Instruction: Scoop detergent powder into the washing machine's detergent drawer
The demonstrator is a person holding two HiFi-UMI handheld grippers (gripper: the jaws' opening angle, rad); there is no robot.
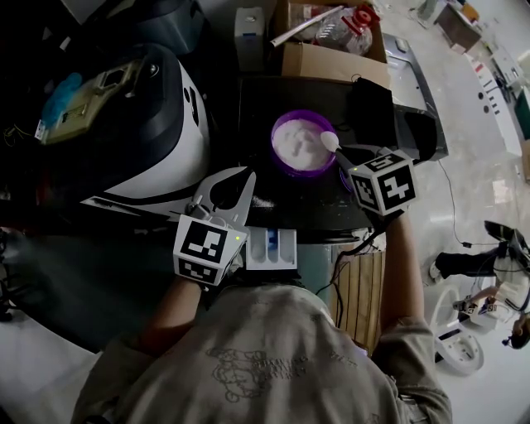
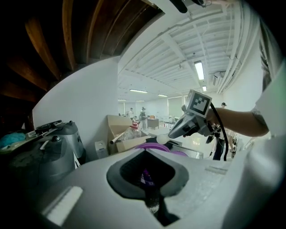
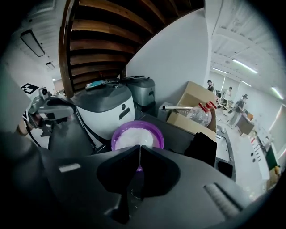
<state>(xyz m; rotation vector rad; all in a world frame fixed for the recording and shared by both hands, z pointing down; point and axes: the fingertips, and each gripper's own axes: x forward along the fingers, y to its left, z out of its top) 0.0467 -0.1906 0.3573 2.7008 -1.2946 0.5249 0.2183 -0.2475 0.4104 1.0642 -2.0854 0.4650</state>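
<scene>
A purple bowl (image 1: pixel 291 166) of white powder stands on the dark machine top; the right gripper view shows this bowl (image 3: pixel 136 135) straight ahead. My right gripper (image 1: pixel 344 157) is shut on a white spoon (image 1: pixel 329 141), whose head hovers over the bowl's right rim. Its handle shows as a thin white strip (image 3: pixel 140 154) between the jaws. Whether the spoon (image 2: pixel 161 139) carries powder I cannot tell. The white detergent drawer (image 1: pixel 272 248) with a blue insert stands pulled out at the machine's front. My left gripper (image 1: pixel 240 174) hangs above and left of it, shut on nothing.
A big white and black appliance (image 1: pixel 141 124) fills the left. A cardboard box (image 1: pixel 319 58) with a plastic bottle (image 1: pixel 344 25) stands behind the bowl, and a black object (image 1: pixel 373 103) lies to its right. A slatted wooden panel (image 1: pixel 360 286) is below right.
</scene>
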